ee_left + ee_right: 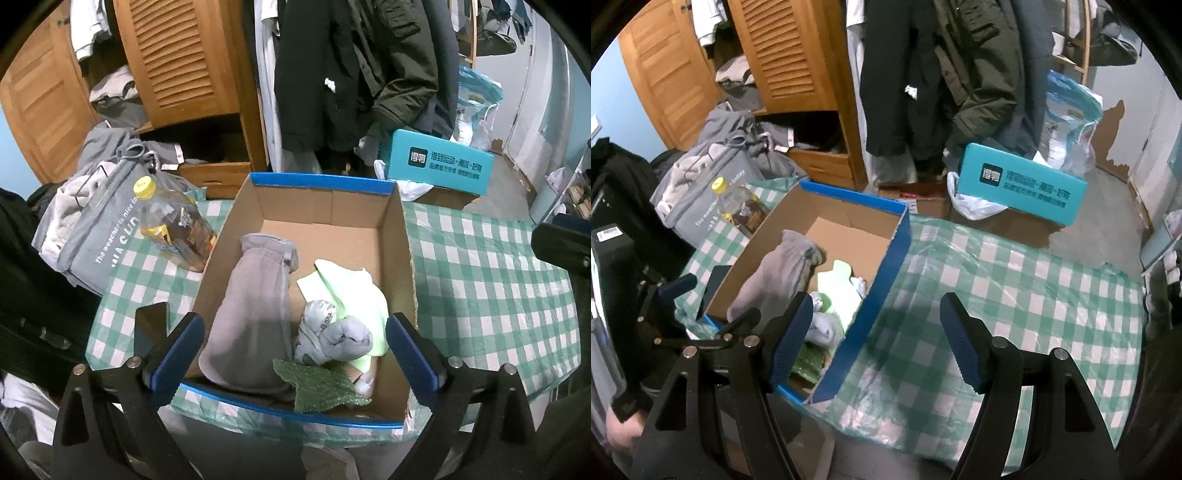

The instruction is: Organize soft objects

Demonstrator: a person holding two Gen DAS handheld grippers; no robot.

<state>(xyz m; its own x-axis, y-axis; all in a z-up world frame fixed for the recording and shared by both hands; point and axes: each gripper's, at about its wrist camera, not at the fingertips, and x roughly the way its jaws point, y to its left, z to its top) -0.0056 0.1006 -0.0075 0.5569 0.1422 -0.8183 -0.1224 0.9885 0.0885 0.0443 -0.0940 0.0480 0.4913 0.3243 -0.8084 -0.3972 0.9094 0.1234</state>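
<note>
Louvred wooden wardrobe (177, 62), blue walls (605, 92)

The open cardboard box (325, 206) stood on the checked tablecloth (1015, 295) with its far half bare, while the near half was filled by a grey fleece roll (255, 314), a pale green cloth (354, 291), balled grey socks (332, 336) and a green scrubbing pad (317, 384). Left of the box the way was narrow, with a bottle (173, 225) just beside its wall and a heap of grey clothes (96, 221) behind. To its right the cloth lay open and wide as far as the teal box (1019, 184) at the far edge.
</note>
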